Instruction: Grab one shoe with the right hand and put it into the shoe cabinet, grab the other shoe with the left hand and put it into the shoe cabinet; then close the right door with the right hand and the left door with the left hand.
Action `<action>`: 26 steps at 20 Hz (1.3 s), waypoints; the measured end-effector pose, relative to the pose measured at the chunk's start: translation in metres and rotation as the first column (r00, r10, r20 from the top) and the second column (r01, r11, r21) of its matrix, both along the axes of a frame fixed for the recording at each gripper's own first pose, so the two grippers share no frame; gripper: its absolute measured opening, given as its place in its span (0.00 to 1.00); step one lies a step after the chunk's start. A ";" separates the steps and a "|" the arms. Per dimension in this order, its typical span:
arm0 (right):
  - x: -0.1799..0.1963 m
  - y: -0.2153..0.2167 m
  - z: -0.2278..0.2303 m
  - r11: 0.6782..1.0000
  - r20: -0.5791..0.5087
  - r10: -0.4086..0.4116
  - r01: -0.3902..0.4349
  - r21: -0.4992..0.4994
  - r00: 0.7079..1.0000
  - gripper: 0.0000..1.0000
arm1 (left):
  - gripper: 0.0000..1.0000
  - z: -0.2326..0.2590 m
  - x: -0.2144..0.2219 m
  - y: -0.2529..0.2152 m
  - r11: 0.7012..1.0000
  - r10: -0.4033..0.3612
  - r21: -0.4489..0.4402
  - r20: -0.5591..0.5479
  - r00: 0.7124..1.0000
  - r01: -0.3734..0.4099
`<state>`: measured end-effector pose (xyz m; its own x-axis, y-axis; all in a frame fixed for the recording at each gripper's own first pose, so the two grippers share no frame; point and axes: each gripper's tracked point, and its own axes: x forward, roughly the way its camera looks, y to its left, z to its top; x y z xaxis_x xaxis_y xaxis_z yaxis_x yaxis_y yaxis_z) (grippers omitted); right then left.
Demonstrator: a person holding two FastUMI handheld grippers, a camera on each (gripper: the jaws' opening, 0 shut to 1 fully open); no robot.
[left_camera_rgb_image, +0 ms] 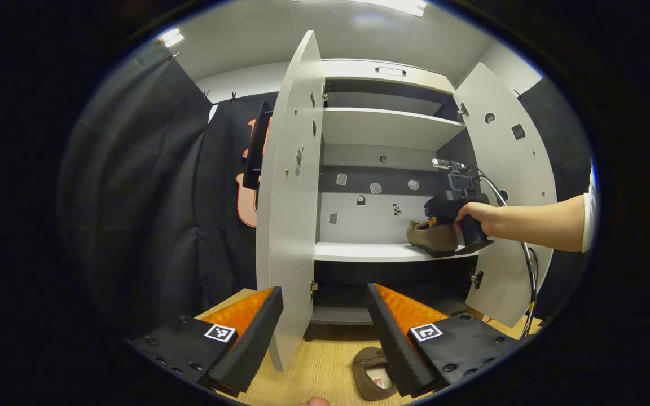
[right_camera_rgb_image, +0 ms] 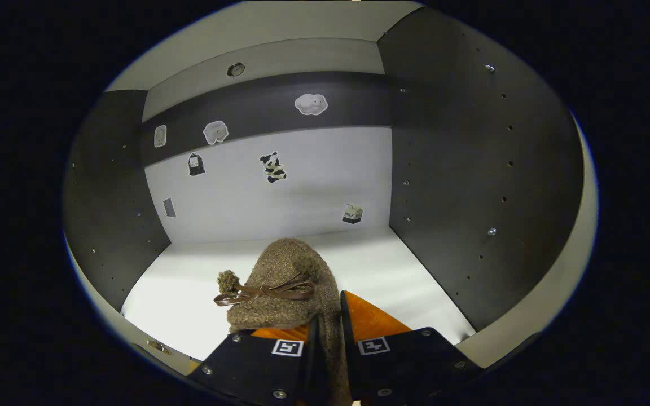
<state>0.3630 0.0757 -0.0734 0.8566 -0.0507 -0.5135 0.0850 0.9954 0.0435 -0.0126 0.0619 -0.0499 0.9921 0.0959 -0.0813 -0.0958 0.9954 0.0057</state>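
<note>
The right hand-held gripper [right_camera_rgb_image: 328,332] pinches a fuzzy brown shoe [right_camera_rgb_image: 282,287] over the cabinet shelf [right_camera_rgb_image: 189,293]. The left hand-held gripper [left_camera_rgb_image: 325,332] hangs open above the second shoe [left_camera_rgb_image: 371,375] on the floor [left_camera_rgb_image: 325,366].

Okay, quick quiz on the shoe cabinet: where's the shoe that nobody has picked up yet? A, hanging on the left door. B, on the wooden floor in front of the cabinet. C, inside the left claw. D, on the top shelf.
B: the second shoe lies on the wooden floor before the cabinet, beside the open left claw, while the right claw grips the other shoe over the shelf.
</note>
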 end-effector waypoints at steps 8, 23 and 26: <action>-0.024 -0.009 0.012 0.996 -0.013 0.073 -0.074 -0.051 0.997 0.74 | 0.96 -0.004 0.003 -0.001 1.000 -0.001 -0.013 -0.007 1.000 0.001; -0.150 0.000 0.138 0.983 0.341 0.183 -0.166 -0.078 0.922 0.89 | 0.96 0.002 0.002 -0.018 0.999 -0.037 -0.019 0.005 0.999 0.037; -0.190 -0.013 0.142 0.984 0.384 0.175 -0.161 -0.069 0.906 0.89 | 0.96 0.000 0.000 -0.029 0.998 -0.064 -0.017 -0.005 0.998 0.064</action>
